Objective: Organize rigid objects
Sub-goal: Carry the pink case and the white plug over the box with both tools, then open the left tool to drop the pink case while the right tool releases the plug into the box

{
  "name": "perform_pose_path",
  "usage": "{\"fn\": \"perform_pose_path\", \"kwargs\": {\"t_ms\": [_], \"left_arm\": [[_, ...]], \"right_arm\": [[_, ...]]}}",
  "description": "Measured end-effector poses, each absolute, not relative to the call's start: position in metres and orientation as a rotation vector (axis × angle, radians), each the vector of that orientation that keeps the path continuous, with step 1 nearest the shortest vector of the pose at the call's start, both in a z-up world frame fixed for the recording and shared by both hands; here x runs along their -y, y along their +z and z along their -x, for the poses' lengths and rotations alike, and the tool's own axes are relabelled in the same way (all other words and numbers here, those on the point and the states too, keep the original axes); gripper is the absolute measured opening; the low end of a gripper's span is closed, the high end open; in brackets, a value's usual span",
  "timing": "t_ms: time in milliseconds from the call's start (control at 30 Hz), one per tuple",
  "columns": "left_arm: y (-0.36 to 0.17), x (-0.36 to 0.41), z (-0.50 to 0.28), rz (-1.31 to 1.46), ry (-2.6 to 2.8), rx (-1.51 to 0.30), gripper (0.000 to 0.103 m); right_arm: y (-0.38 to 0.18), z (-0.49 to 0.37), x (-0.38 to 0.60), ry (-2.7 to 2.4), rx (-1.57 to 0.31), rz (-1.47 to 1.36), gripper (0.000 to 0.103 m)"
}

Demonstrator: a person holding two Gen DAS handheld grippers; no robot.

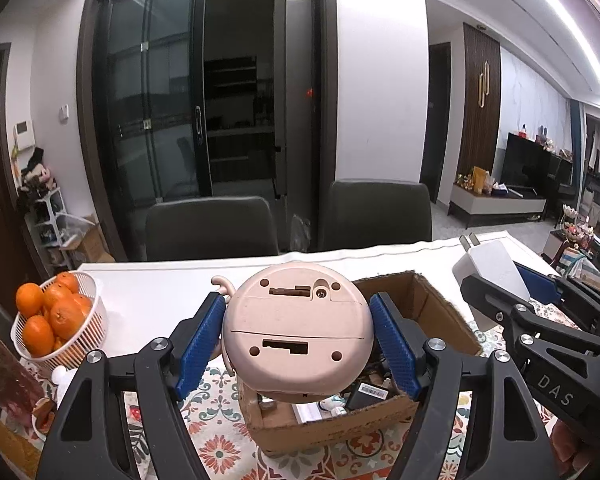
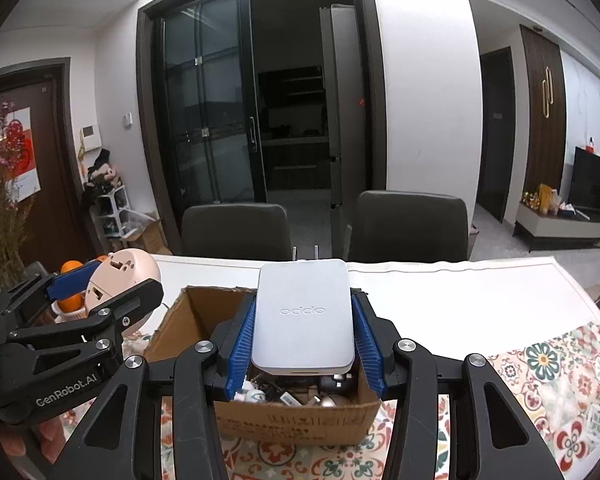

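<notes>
Both tongs are loaded: left gripper clamps a round pink device by its sides, and right gripper pinches a white charger, prongs pointing away. Each hangs above the open cardboard box of small electronics on the patterned tablecloth. Lowering one item at a time into free space, keeping the tongs from colliding, seems wisest.

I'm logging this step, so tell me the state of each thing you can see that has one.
Left tool: shut on the pink round device, held above the box.
Right tool: shut on the white charger, prongs pointing away.
Cardboard box: open, partly filled with small items.
White basket: upright, holding oranges.
</notes>
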State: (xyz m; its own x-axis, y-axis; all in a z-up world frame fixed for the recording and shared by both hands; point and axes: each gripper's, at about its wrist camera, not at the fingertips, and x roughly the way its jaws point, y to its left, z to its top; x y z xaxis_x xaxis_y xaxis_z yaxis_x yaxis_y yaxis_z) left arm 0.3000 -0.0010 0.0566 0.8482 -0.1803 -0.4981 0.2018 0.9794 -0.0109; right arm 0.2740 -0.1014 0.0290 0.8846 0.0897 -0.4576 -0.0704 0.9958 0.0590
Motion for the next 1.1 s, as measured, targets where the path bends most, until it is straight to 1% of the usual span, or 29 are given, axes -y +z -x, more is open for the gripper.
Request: {"fn": "perform_pose_path", "kwargs": {"t_ms": [333,667,833,900,933,1100], "left_arm": [[0.033,0.011,-0.34,-0.049,-0.215,-0.635,0.074],[0.001,0.014,-0.365,-0.065,-0.242,-0.762,0.074],[-0.01,0.019,-0.369,-0.1,-0.251,-0.805,0.074],[-0.012,0.02,-0.369,-0.105,-0.249,-0.81,0.072],[-0.011,0.021,-0.369,-0.104,-0.249,-0.808,0.065],[-0.007,0.023,-0.367,-0.111,-0.241,-0.806,0.066]], "right_arm": [[0.013,-0.312,0.103,0.084,-0.551,-0.017,0.047],[-0.022,-0.35,0.106,0.12,-0.706,-0.035,0.047],[-0.035,-0.357,0.105,0.131,-0.755,-0.024,0.047],[-0.039,-0.358,0.105,0.132,-0.768,-0.023,0.047],[-0.04,-0.36,0.105,0.133,-0.776,-0.023,0.047],[-0.044,-0.362,0.106,0.149,-0.806,-0.036,0.048]]}}
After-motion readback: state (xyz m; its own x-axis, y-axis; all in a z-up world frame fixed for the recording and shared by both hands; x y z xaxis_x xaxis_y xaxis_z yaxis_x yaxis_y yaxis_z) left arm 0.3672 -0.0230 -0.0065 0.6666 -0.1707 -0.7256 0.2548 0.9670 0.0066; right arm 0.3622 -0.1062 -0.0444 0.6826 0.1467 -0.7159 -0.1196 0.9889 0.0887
